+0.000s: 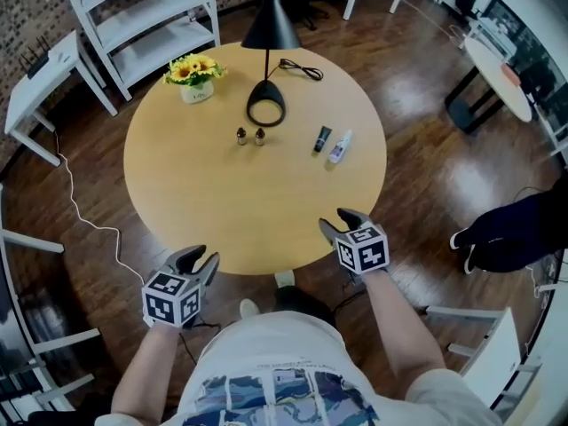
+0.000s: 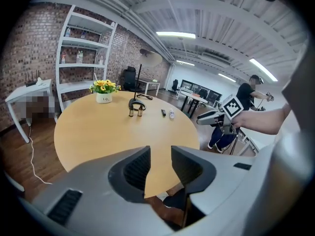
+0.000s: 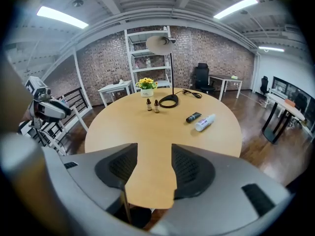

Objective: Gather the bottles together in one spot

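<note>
Left hand-held gripper (image 1: 199, 260) is hovering just off the near rim of the round desk (image 1: 177, 193), its jaws standing a narrow gap apart with nothing between them. The right hand-held gripper (image 1: 336, 223) is hanging over the near edge, its jaws wider and likewise empty.

The bottles are all sitting well apart from both, on the far half of the desk. A brown dropper bottle (image 1: 241, 137) is standing upright just beside a second brown bottle (image 1: 260, 137), close to the lamp base (image 1: 266, 109). To their right, a black tube (image 1: 322, 138) and a white bottle (image 1: 340, 146) are lying on their sides, near each other.

Gathering is not yet starting, by my reading. The risks are looking plain: the lying pair is likely to roll away if a jaw nudges rather than pinches, and the slim upright droppers are liable to topple if either is brushed while its neighbour is being placed. Reaching that far is also bringing an arm near the lamp.
</note>
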`<state>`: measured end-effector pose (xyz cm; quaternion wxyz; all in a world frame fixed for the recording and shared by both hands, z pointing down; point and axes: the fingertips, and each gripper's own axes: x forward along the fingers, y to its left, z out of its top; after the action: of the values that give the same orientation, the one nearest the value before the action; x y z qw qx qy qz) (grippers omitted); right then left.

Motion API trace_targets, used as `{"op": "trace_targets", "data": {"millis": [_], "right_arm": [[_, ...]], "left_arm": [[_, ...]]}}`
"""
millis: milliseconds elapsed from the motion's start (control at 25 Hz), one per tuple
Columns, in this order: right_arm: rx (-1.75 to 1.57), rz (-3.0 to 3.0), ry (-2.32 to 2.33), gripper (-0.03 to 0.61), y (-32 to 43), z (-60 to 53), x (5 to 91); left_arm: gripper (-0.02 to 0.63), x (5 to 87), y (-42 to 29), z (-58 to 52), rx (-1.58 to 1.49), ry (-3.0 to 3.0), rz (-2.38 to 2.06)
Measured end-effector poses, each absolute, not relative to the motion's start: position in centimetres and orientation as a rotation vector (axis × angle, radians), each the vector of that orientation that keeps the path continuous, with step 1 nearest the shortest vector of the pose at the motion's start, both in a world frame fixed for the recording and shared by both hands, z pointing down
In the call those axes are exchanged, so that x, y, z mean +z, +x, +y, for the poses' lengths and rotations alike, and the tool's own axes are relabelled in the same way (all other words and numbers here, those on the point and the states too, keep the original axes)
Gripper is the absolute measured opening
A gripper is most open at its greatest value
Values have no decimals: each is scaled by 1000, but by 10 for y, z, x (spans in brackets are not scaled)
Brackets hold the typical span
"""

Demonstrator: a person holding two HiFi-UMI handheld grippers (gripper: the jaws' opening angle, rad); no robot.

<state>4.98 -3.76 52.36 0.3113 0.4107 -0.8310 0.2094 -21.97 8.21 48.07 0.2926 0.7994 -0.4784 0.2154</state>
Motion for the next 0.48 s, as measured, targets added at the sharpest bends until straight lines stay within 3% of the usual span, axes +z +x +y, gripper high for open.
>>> {"op": "trace_targets", "data": {"millis": [280, 480], "right_arm": [[573, -2203, 1146, 227, 54, -173, 527], [746, -2283, 1078, 227, 15, -244, 544]], "left_arm": [[133, 471, -197, 31, 556, 2103, -1316], [133, 458, -195, 15, 592, 2014, -1383]]}}
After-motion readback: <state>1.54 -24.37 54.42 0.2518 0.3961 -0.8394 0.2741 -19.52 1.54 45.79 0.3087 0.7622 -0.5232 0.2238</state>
